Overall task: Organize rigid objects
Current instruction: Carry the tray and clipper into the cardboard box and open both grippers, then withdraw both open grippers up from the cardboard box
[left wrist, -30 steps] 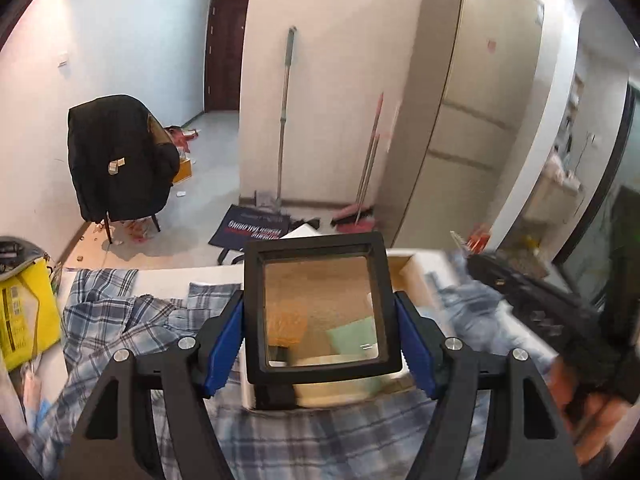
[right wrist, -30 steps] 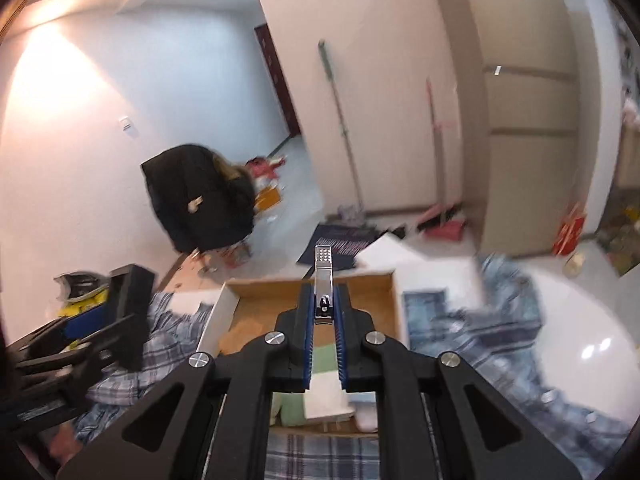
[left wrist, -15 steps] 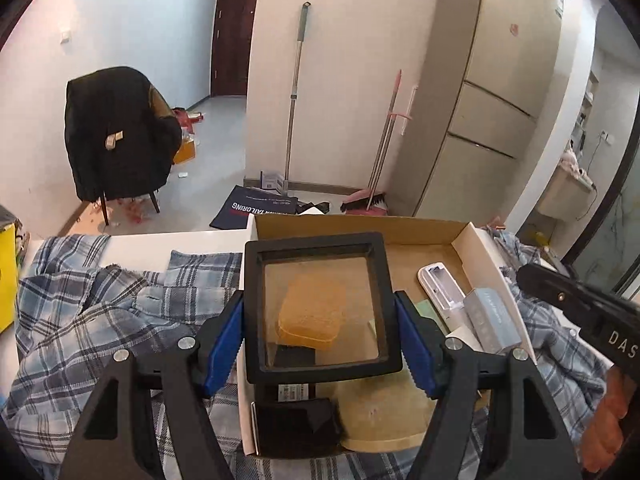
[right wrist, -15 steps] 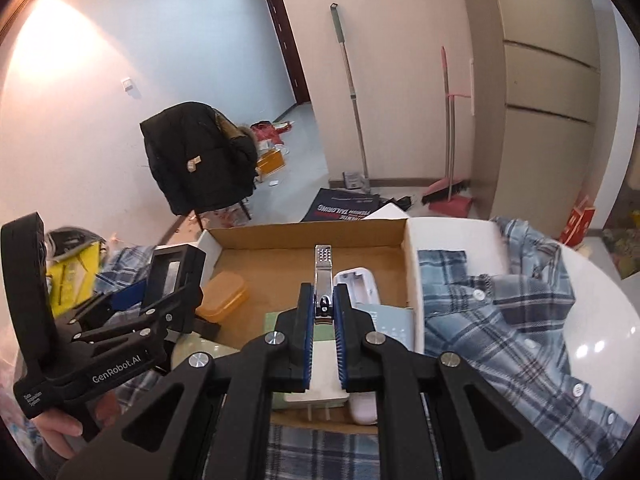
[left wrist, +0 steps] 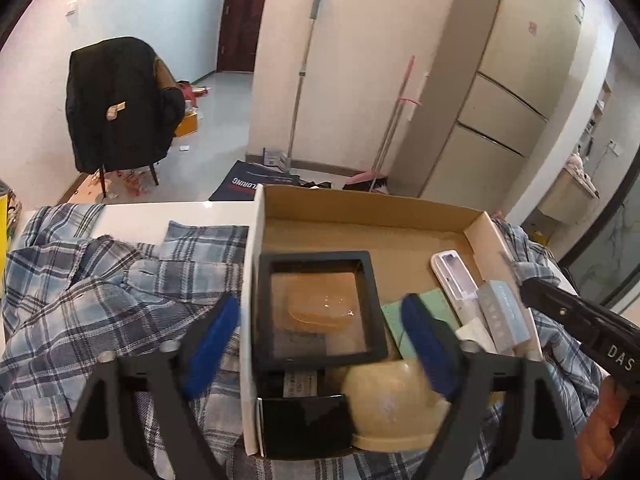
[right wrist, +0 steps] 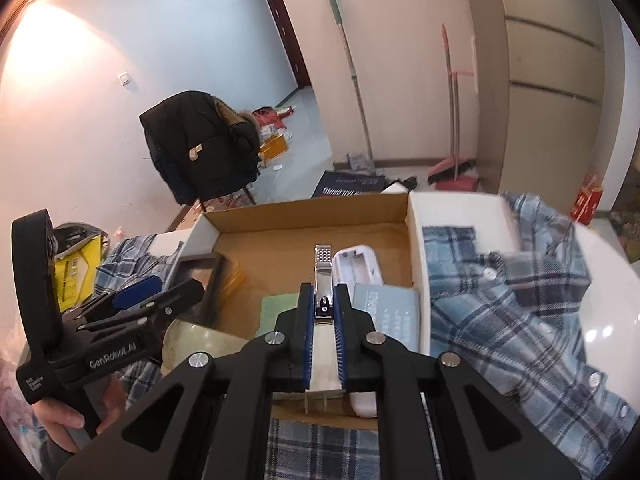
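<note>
**Mia:** While the right tool (right wrist: 323, 304) squeezes the thin, shiny silver metal nail clipper (right wrist: 323, 268), where should it go?

**Ben:** I think onto the bare brown floor of the open cardboard box (right wrist: 312, 208), just ahead of the tool, beside the long white plastic case (right wrist: 356, 268). Go low, then let go softly.

**Mia:** And the left tool (left wrist: 320, 304)?

**Ben:** It is spread wide and holds nothing. The black square frame with a clear window (left wrist: 316, 258) lies in the box just ahead of it.
</note>
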Demonstrator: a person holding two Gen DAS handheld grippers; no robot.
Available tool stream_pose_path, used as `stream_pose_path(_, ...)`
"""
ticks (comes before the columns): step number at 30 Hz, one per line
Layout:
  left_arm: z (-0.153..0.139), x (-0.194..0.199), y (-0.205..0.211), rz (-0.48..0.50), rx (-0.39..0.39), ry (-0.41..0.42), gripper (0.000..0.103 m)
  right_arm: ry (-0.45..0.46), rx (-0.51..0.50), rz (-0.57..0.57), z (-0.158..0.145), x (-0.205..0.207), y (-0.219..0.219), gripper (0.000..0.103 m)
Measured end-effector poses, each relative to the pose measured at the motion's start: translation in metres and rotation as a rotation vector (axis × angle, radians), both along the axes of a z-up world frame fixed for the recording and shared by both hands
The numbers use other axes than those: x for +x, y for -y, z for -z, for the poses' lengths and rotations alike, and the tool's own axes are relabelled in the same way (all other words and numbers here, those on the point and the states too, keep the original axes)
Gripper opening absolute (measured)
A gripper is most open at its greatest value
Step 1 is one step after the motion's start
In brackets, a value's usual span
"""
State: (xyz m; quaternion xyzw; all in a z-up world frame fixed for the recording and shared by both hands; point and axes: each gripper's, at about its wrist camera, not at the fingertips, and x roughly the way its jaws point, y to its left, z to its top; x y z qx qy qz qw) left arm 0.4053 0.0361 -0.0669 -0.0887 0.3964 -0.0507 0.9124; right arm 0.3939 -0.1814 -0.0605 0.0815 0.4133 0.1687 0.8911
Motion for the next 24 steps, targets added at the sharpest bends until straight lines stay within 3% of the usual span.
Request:
stream_pose_path(4, -0.005, -0.004, 0.007, 0.015, 0.036, 0.028, 0.087, -0.054, 0.046, -0.039, 0.009, 0.002, -0.003, 0.009)
stream_pose_path(6, -0.015, -0.012, 0.010, 0.000, 0.048, 0.081, 0.087, -0.071, 0.055, -0.062, 0.012, 0.001, -0.008, 0.009)
stream_pose_path(9, -0.036, -0.031, 0.010, -0.030, 0.062, 0.211, 0.087, -0.107, 0.078, -0.104, 0.019, 0.001, -0.017, 0.009)
stream_pose_path(12, -0.056, -0.051, 0.012, -0.071, 0.086, 0.356, 0.088, -0.107, 0.034, -0.123, 0.023, -0.004, -0.030, 0.009)
stream_pose_path(14, -0.064, -0.061, 0.014, -0.066, 0.092, 0.415, 0.102, -0.102, 0.018, -0.137, 0.024, -0.007, -0.035, 0.009)
stream_pose_path(16, -0.068, -0.067, 0.015, -0.063, 0.092, 0.455, 0.103, -0.110, 0.022, -0.146, 0.026, -0.007, -0.038, 0.009)
stream_pose_path(24, -0.074, -0.069, 0.011, -0.072, 0.099, 0.446, 0.103, -0.111, -0.014, -0.156, 0.033, -0.009, -0.043, 0.009)
